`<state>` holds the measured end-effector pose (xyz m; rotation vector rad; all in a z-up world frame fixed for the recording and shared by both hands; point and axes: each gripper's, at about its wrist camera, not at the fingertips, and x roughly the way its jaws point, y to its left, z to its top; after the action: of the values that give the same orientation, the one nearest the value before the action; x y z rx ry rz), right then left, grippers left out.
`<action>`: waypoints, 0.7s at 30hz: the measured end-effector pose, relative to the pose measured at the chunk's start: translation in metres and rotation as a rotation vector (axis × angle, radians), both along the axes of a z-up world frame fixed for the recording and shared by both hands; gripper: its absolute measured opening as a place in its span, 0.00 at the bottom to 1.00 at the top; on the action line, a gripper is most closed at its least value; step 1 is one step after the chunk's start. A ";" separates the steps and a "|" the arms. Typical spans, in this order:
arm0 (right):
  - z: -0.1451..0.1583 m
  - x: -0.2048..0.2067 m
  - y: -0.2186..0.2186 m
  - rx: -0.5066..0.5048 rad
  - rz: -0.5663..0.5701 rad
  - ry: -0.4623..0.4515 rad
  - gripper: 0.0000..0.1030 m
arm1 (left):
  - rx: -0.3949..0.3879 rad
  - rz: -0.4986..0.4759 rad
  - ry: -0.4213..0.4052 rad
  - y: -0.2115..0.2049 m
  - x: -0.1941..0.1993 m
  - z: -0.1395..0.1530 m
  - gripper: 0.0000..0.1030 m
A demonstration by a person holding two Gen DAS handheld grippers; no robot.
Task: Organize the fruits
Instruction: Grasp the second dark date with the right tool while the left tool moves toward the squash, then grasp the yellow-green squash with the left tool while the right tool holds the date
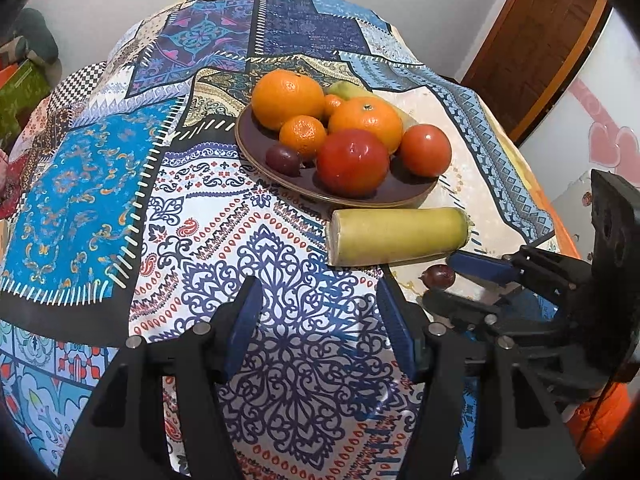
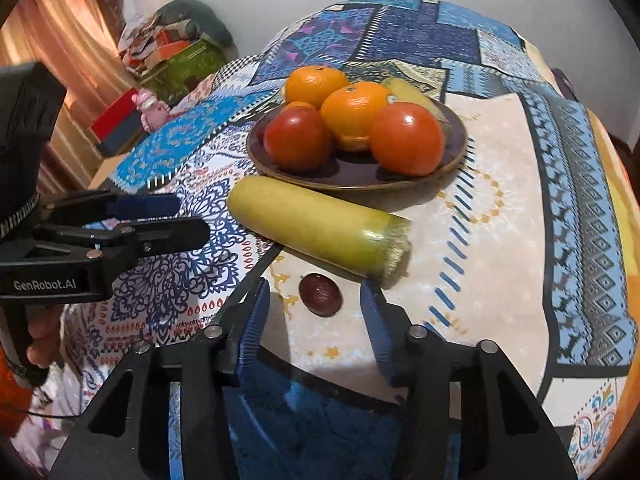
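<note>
The right gripper [image 2: 316, 300], its blue-padded jaws spread wide and holding nothing, hangs low over a small dark purple fruit [image 2: 320, 294] that lies on the cream patch of the patterned tablecloth [image 2: 500, 264], near the tabletop's front edge; in the right wrist view the fruit sits between the two fingertips, though whether either pad touches it cannot be told. Just beyond it, a long yellow-green gourd [image 2: 320, 227] lies on the cloth, one end toward the right edge of the tabletop and its far side close against the rim of a brown plate [image 2: 456, 148]. The plate, set toward the middle of the tabletop, carries two red tomatoes [image 1: 353, 162], large oranges [image 1: 287, 94], a smaller tangerine [image 1: 303, 135], a second dark purple fruit [image 1: 283, 159] at its left rim and a pale green fruit [image 1: 344, 89] at the back. The left gripper [image 1: 318, 300], likewise released and empty, hovers above the blue-and-white lace print of the cloth, left of the gourd and apart from every fruit. In the left wrist view the right gripper [image 1: 440, 276] reaches in from the right edge, its fingertips on either side of the loose purple fruit [image 1: 439, 276].
</note>
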<state>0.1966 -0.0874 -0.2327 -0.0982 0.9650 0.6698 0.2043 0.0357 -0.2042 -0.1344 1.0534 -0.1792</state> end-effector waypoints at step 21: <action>0.014 -0.003 -0.029 0.036 -0.045 -0.058 0.17 | -0.035 -0.049 0.011 -0.016 0.032 -0.005 0.58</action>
<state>0.1938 -0.1161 -0.2184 -0.0638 0.8967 0.6390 0.2360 0.0201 -0.2092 -0.1409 1.0658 -0.2417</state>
